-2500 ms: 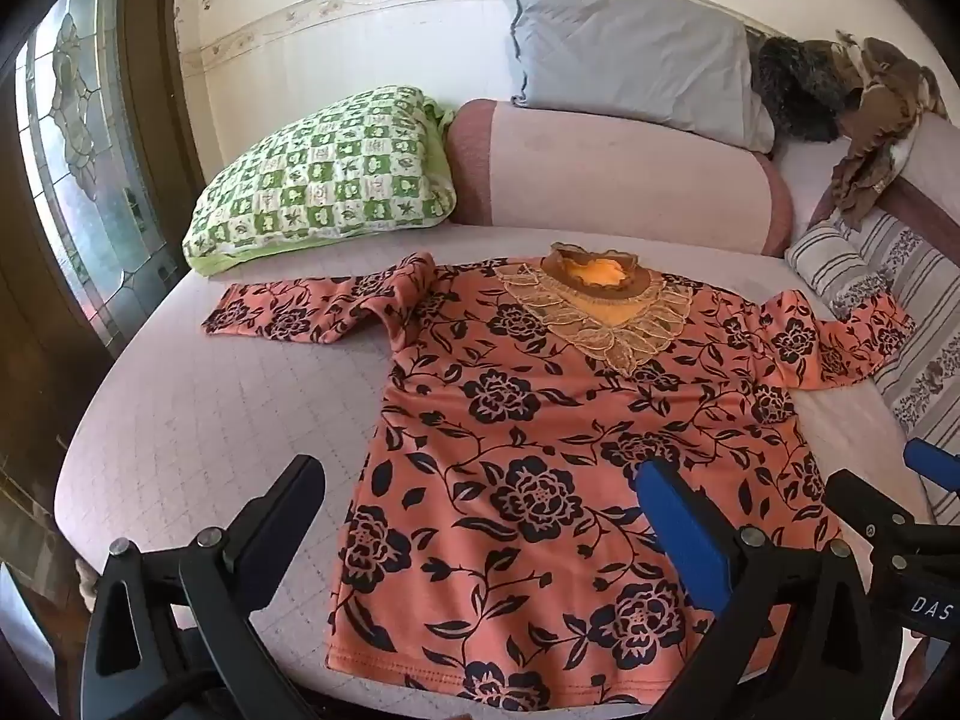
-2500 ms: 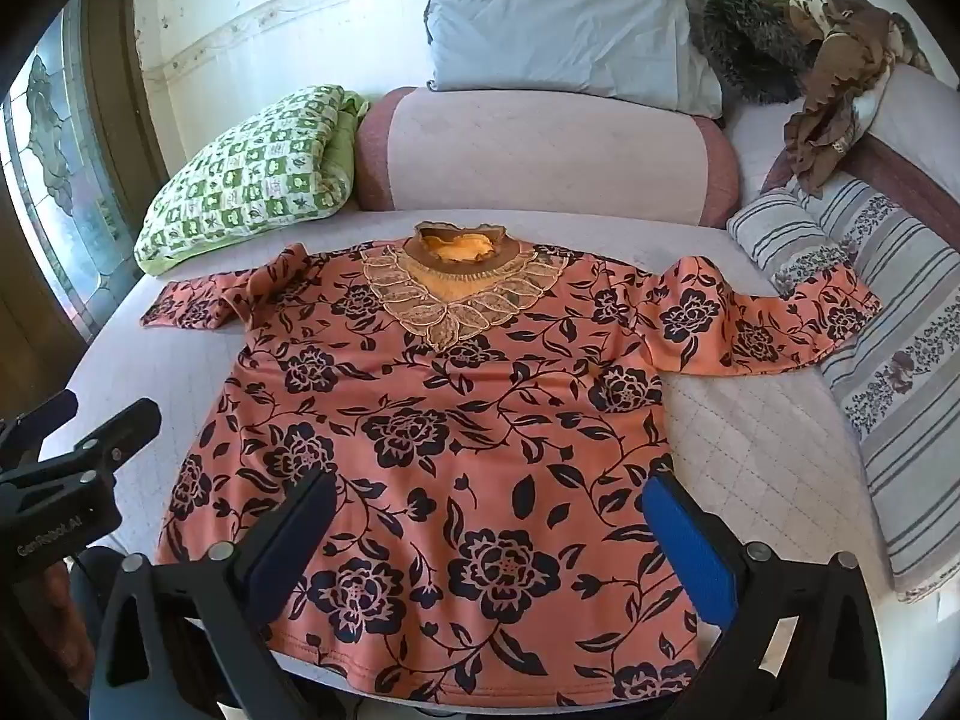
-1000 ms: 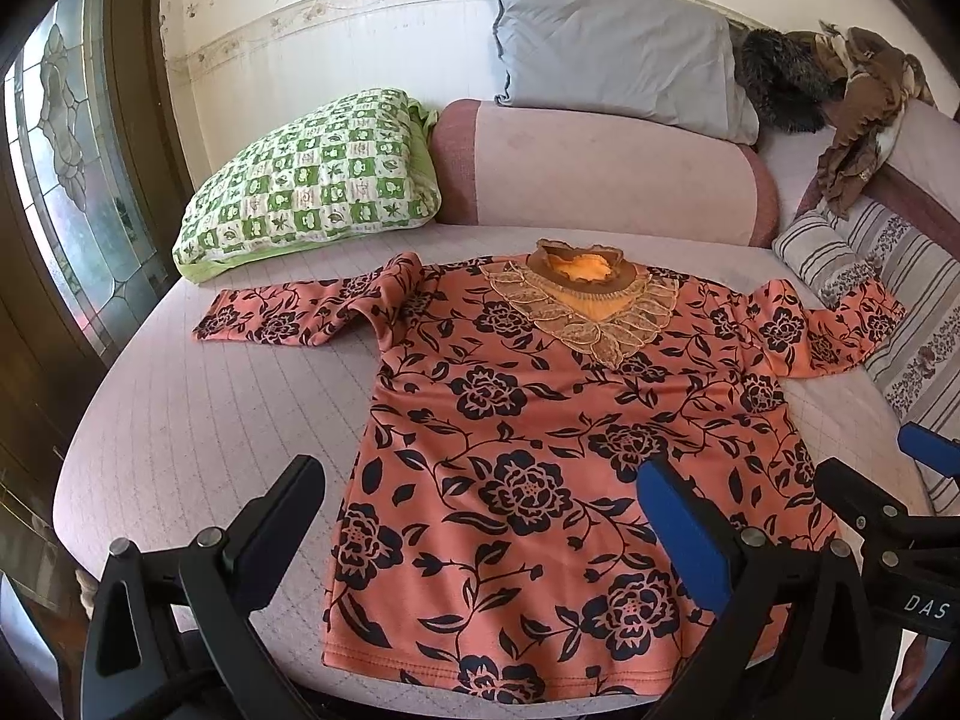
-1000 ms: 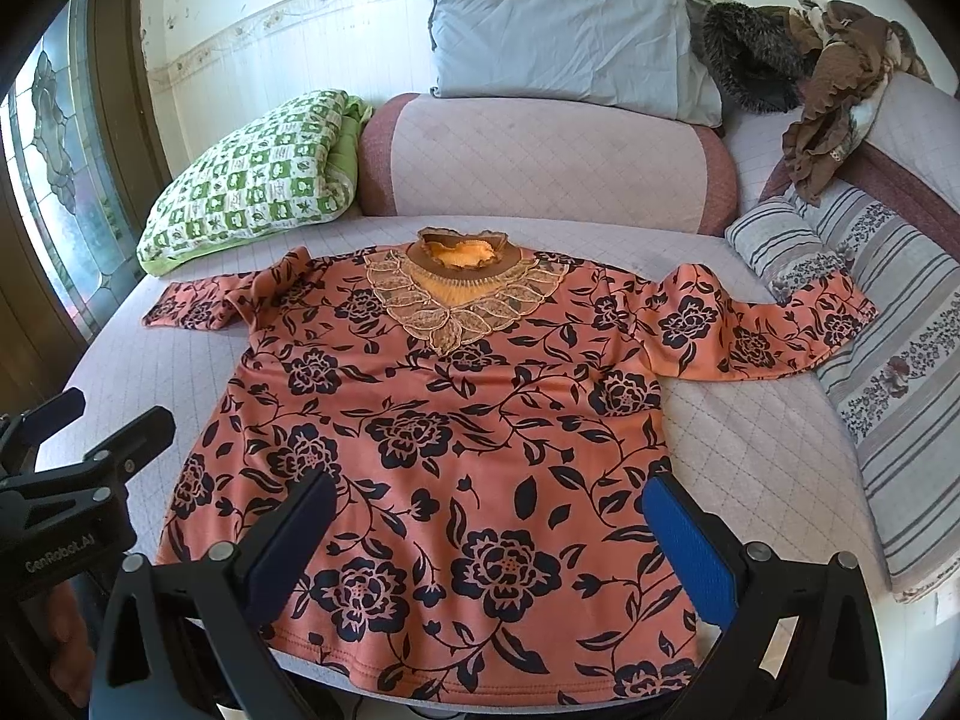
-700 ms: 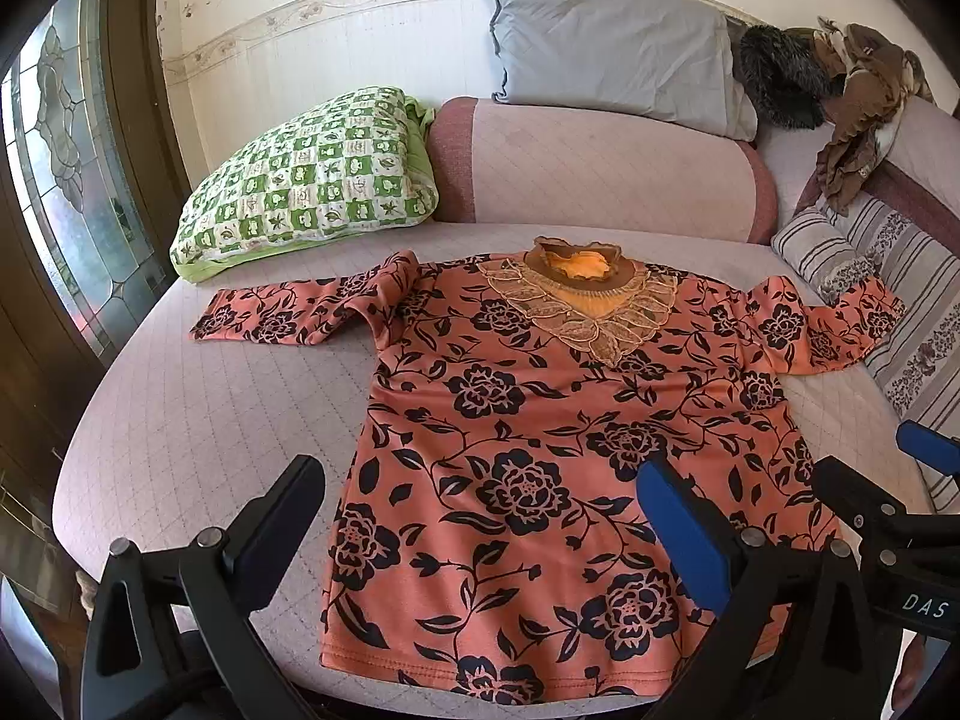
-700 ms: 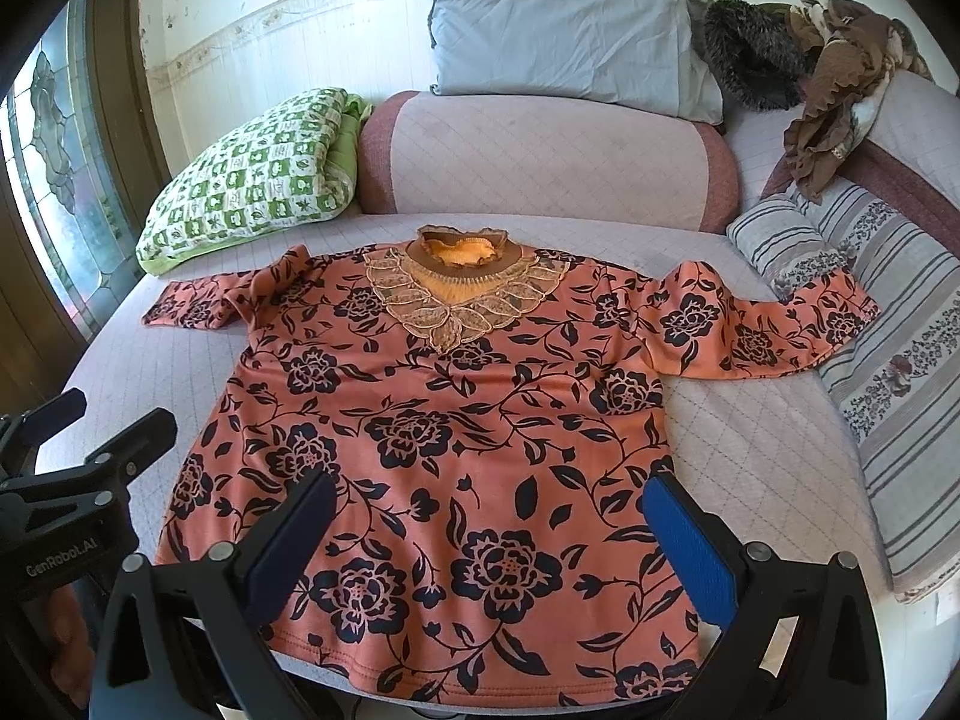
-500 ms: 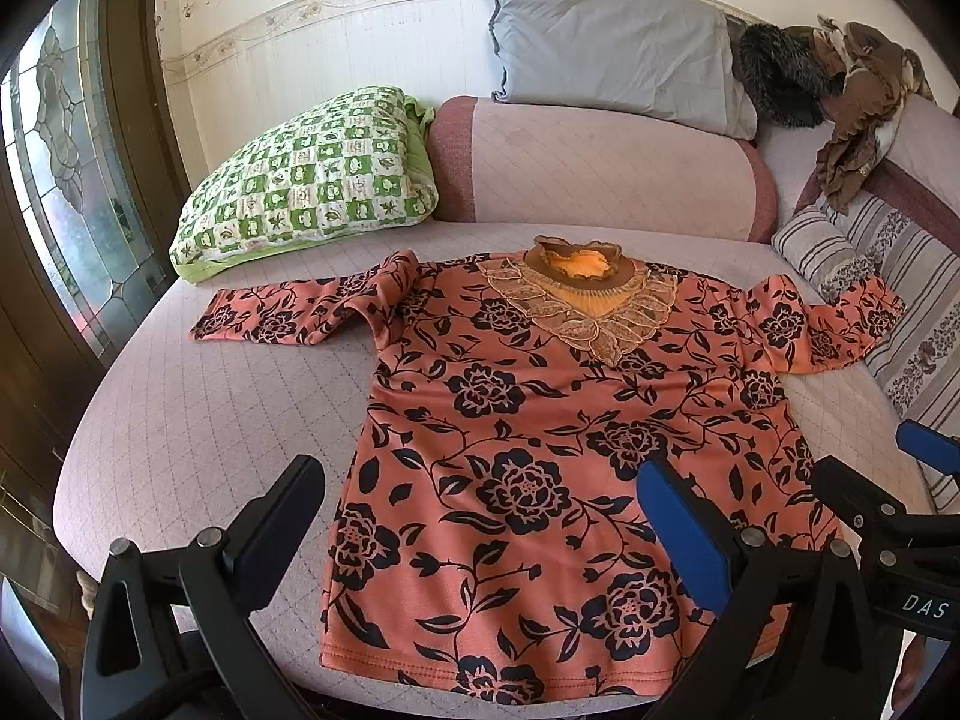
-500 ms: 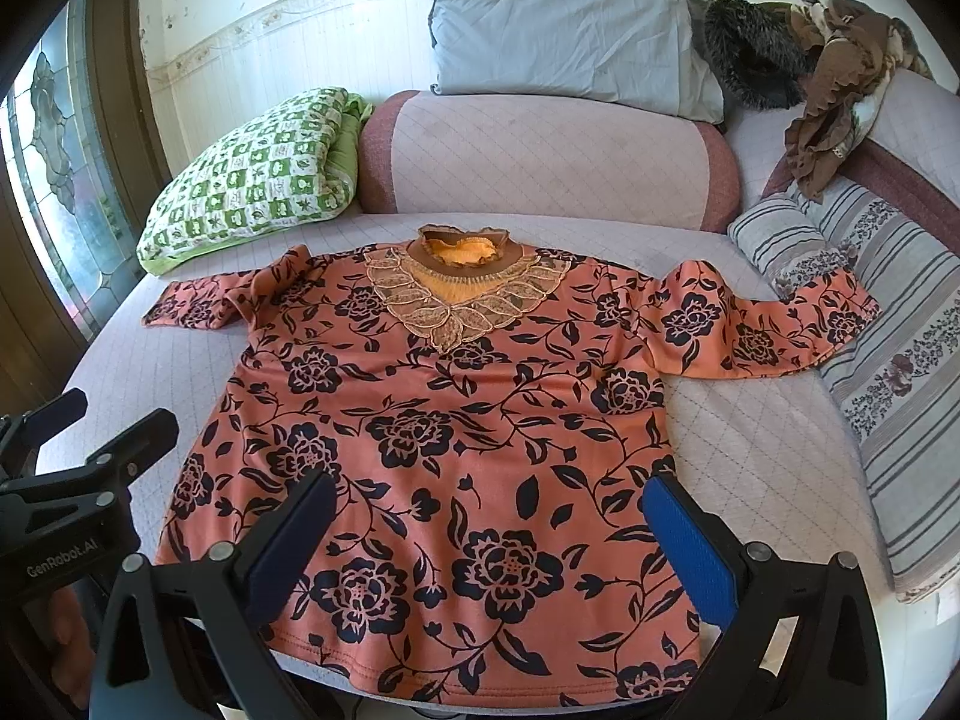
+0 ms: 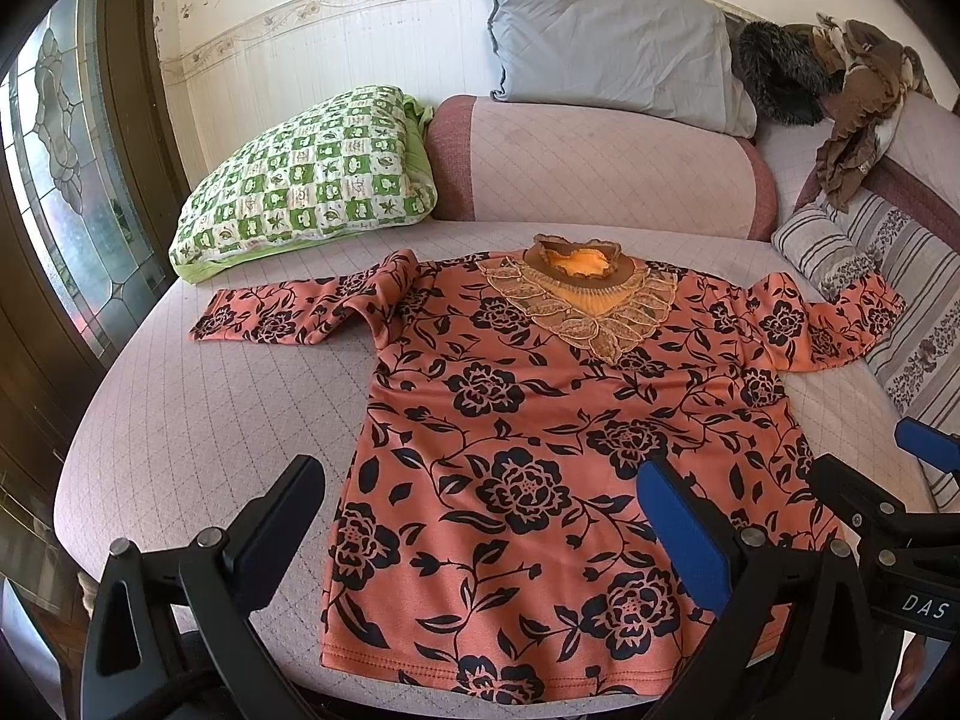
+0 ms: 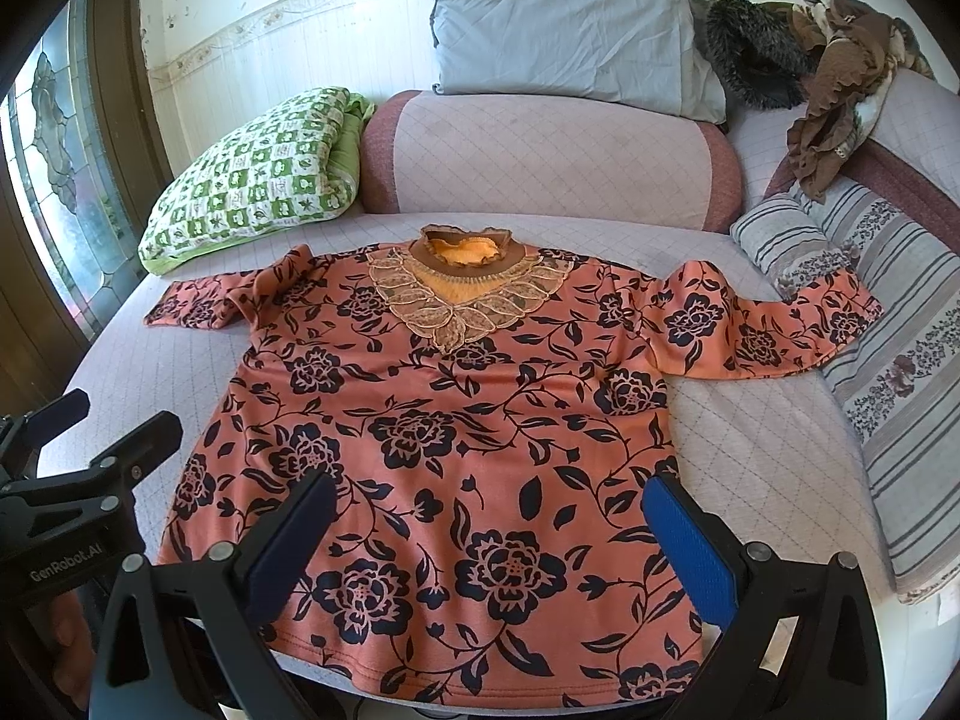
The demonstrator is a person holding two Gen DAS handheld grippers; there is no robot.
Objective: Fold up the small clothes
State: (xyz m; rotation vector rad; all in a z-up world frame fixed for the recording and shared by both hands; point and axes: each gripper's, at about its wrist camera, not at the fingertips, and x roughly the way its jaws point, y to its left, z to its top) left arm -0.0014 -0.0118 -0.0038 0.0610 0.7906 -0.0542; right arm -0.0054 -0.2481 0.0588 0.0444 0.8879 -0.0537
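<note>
The top lies face up and spread flat on the bed, hem toward us at 6 o'clock, collar at 12. No fold has been made yet, we judge, so the first step is ours to start: bring a sleeve across the body. The left sleeve runs out toward 9 o'clock and bunches at the shoulder; the right sleeve reaches to 3 o'clock, its cuff touching the striped cushion. We would pinch each sleeve near the cuff, lift it just clear and lay it straight over the chest, smoothing the shoulder bunch first so the crease falls clean.

The left gripper and right gripper both hover over the hem with jaws wide and nothing between them.

The cloth looks like a soft, thin knit, salmon with black roses, likely to slide and drape rather than hold a crease. The lace yoke under the collar is stiffer and scalloped. The bed cover is quilted in diamonds and may grip the fabric a little.

At 10 o'clock sits a plump green checked pillow, at 12 a bolster with a grey pillow above.
</note>
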